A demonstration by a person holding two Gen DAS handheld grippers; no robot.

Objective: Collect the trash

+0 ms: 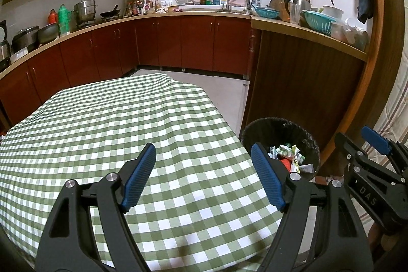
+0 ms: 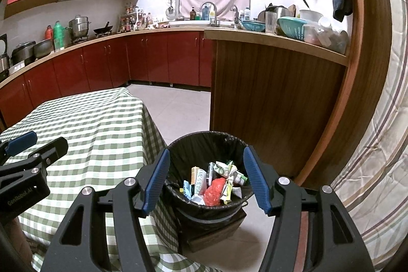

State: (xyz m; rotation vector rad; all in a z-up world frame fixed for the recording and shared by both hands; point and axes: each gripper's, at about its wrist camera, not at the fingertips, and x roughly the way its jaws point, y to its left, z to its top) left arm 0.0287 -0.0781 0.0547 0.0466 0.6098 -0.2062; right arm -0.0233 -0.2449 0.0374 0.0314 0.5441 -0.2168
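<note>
Left hand-held gripper (image 1: pixel 204 175): jaws apart, empty, over green-checked counter (image 1: pixel 102 131) | Right hand-held gripper (image 2: pixel 206 177): jaws apart, empty, nearer hand | Trash (image 2: pixel 216 182): in black-lined bin (image 2: pixel 193 144) on floor beside counter, directly ahead and below right gripper | Judgement: collection appears complete.

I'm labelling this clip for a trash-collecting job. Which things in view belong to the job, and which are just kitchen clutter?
Part of the job:
- bin, black-lined, beside the table
- wrappers lying inside it
- left gripper, open, nothing held
- right gripper, open, nothing held

Just lying about:
- steel pot
- wok
- teal baskets
- checked tablecloth
</note>
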